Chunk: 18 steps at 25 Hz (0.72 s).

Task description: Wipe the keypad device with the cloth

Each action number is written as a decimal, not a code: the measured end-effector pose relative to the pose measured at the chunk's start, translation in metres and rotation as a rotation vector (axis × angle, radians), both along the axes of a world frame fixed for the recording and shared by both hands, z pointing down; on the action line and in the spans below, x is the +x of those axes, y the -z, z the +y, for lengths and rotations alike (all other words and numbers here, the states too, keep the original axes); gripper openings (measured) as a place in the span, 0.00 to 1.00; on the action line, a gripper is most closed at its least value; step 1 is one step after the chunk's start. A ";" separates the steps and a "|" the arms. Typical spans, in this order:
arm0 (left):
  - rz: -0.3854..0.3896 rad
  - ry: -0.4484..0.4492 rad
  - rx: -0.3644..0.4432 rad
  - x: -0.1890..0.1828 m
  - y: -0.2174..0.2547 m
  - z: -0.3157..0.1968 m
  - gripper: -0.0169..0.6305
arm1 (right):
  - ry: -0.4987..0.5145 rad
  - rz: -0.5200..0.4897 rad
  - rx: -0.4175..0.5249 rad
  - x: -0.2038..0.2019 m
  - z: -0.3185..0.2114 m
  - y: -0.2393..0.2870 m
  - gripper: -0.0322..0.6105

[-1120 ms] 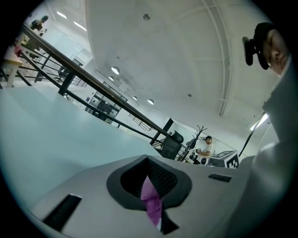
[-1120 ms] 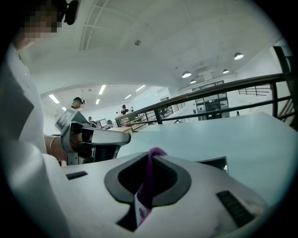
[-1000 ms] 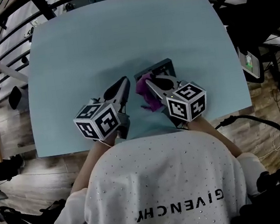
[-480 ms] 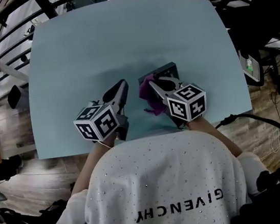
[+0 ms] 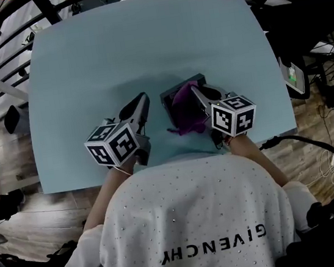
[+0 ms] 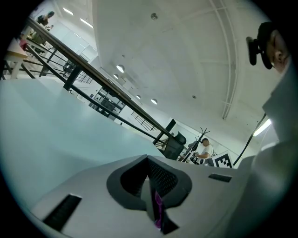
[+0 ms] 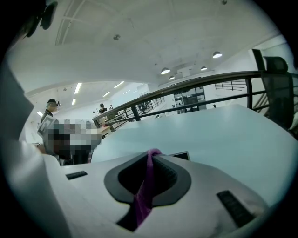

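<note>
Left gripper (image 5: 141, 101): fingers pressed shut against each other, low over the counter (image 5: 141, 41), just left of the keypad (image 5: 168, 97).
Right gripper (image 5: 195, 90): fingers clenched on the purple cloth (image 5: 183, 110).
Cloth: bunched over the keypad, its loose end trailing toward the person.
Keypad: dark, flat on the counter, largely covered by the cloth.
Counter: pale blue, stretching beyond.
</note>
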State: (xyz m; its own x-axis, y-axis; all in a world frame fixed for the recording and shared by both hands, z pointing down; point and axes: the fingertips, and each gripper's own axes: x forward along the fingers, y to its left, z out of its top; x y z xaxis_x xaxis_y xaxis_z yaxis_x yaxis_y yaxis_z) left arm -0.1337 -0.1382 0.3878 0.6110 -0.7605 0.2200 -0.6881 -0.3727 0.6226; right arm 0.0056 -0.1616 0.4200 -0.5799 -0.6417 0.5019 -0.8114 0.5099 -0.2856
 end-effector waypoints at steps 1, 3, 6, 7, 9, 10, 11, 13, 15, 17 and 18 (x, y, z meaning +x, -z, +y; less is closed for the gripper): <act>0.001 -0.001 0.000 0.001 0.000 0.000 0.02 | -0.017 -0.003 -0.003 0.005 -0.001 0.000 0.08; 0.000 -0.005 0.001 0.003 0.001 0.001 0.02 | -0.050 -0.008 -0.008 0.015 -0.004 -0.002 0.08; -0.001 -0.010 -0.001 0.004 -0.001 0.002 0.02 | -0.103 -0.019 -0.018 0.030 -0.010 -0.005 0.08; -0.002 -0.011 -0.003 0.004 -0.002 0.003 0.02 | -0.119 -0.025 -0.023 0.034 -0.012 -0.007 0.08; -0.004 -0.010 -0.009 0.002 -0.004 0.004 0.02 | -0.150 -0.031 -0.028 0.042 -0.015 -0.008 0.08; -0.003 -0.008 -0.011 0.001 -0.005 0.005 0.02 | -0.164 -0.032 -0.029 0.046 -0.016 -0.009 0.08; -0.002 -0.005 -0.014 0.000 -0.005 0.005 0.02 | -0.178 -0.033 -0.028 0.050 -0.017 -0.010 0.08; 0.000 0.002 -0.015 -0.003 -0.005 0.005 0.02 | -0.201 -0.037 -0.031 0.055 -0.018 -0.012 0.08; 0.000 0.009 -0.015 -0.005 -0.006 0.004 0.02 | -0.217 -0.045 -0.038 0.060 -0.019 -0.014 0.08; 0.001 0.014 -0.015 -0.005 -0.006 0.004 0.02 | -0.230 -0.045 -0.042 0.064 -0.020 -0.016 0.08; 0.001 0.014 -0.015 -0.005 -0.006 0.003 0.02 | -0.236 -0.042 -0.042 0.066 -0.020 -0.017 0.08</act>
State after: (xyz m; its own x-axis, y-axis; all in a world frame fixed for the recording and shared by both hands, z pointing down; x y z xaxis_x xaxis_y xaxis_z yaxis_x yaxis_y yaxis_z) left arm -0.1386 -0.1348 0.3939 0.6003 -0.7659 0.2302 -0.6924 -0.3537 0.6288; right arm 0.0721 -0.1816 0.4368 -0.4371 -0.7409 0.5099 -0.8937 0.2942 -0.3387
